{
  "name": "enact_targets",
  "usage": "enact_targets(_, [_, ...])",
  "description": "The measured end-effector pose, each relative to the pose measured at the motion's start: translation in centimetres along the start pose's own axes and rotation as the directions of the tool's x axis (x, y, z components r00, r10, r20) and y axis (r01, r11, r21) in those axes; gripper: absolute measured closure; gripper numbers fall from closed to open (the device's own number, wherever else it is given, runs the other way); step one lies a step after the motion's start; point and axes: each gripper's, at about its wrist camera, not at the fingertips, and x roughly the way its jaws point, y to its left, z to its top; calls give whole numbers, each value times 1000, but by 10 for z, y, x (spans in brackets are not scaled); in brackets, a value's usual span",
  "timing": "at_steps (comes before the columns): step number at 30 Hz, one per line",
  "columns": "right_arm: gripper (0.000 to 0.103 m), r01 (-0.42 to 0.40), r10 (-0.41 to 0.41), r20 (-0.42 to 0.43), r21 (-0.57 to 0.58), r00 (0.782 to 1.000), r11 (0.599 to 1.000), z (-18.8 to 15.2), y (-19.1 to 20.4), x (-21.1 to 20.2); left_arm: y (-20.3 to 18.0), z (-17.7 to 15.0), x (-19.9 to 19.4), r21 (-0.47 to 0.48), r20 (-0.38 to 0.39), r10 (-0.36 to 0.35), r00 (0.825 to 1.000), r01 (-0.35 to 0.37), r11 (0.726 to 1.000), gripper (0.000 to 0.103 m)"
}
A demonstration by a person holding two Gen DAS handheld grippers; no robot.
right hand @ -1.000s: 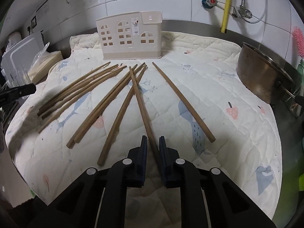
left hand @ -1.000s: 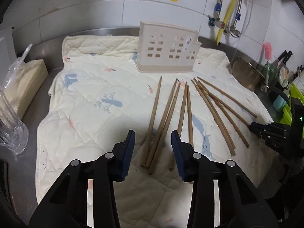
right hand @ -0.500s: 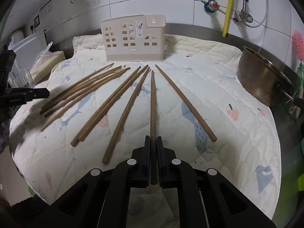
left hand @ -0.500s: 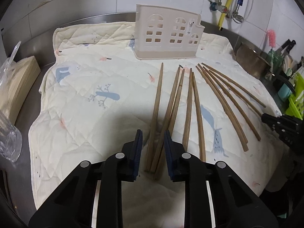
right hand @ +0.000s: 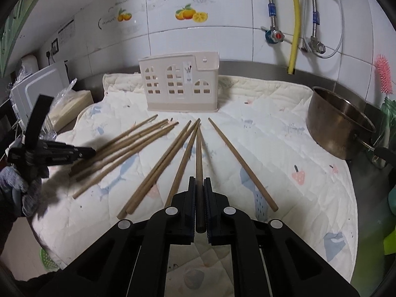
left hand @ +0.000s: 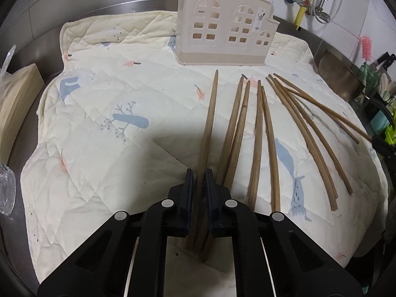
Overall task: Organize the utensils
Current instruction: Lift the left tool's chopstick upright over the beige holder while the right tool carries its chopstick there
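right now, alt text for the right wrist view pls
The right gripper is shut on one wooden chopstick that points toward a beige holder. More chopsticks fan across the quilted mat. A metal pot stands to the right, and the left gripper is at the left edge.

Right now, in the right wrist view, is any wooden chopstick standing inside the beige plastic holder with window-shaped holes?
No, the beige plastic holder shows no wooden chopstick in it; they lie on the quilted cloth.

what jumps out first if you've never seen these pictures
A fan of brown chopsticks spreads across the quilted mat, pointing toward the beige house-shaped holder at the back. Each tool grips one: left tool, right tool. A metal pot sits right.
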Motion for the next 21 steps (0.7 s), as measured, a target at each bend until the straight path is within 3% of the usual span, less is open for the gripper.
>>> enact_targets(10, [97, 5, -6, 64, 9, 998, 1000, 22, 2, -11, 1, 3, -7, -13, 17, 1, 1000, -1, 1000, 96])
enact_targets(21, [96, 5, -2, 139, -26, 990, 1000, 75, 3, -23, -3, 36, -62, 14, 130, -37, 991, 36, 999, 98])
